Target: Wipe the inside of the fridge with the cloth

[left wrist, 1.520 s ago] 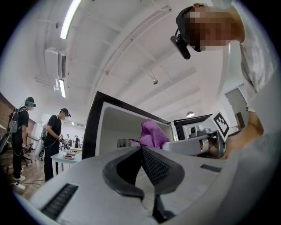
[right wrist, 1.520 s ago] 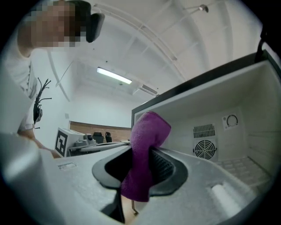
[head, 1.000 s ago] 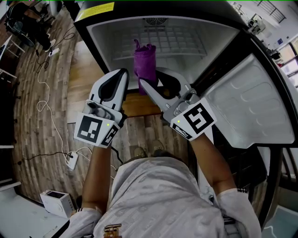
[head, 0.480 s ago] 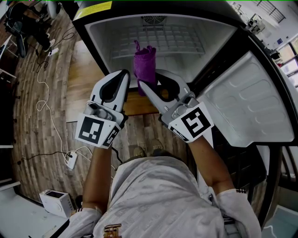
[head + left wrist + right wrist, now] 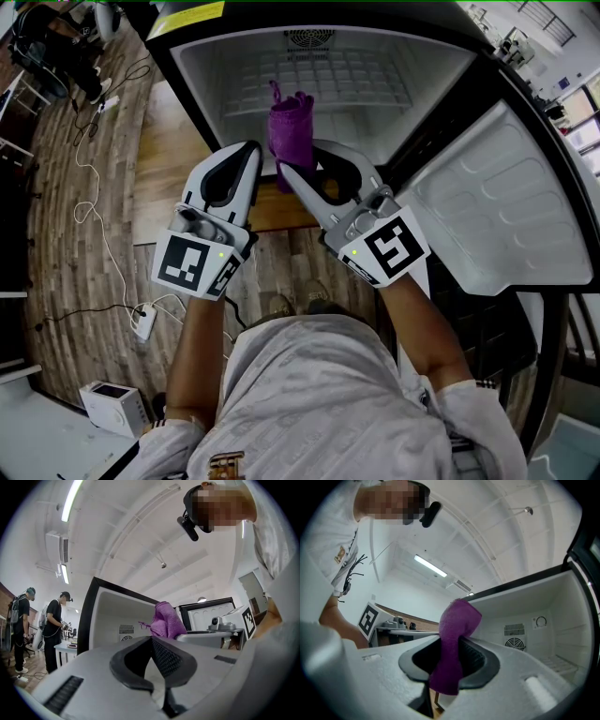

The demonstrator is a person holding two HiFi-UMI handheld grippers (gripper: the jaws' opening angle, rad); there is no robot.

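Right gripper (image 5: 302,161): 2 jaws pinched on purple cloth (image 5: 292,124), held upright at the fridge (image 5: 202,70) mouth.
Left gripper (image 5: 242,159): jaws together, empty, at the fridge's front edge.
Room: fridge door (image 5: 497,202) swung wide.

Centre frame, the right gripper (image 5: 300,157) hides the lower end of the cloth (image 5: 292,122); upper left, the yellow label (image 5: 190,19) is unreadable.

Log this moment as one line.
left gripper: shut, empty | right gripper: shut on purple cloth | fridge: door open | purple cloth: held at fridge opening
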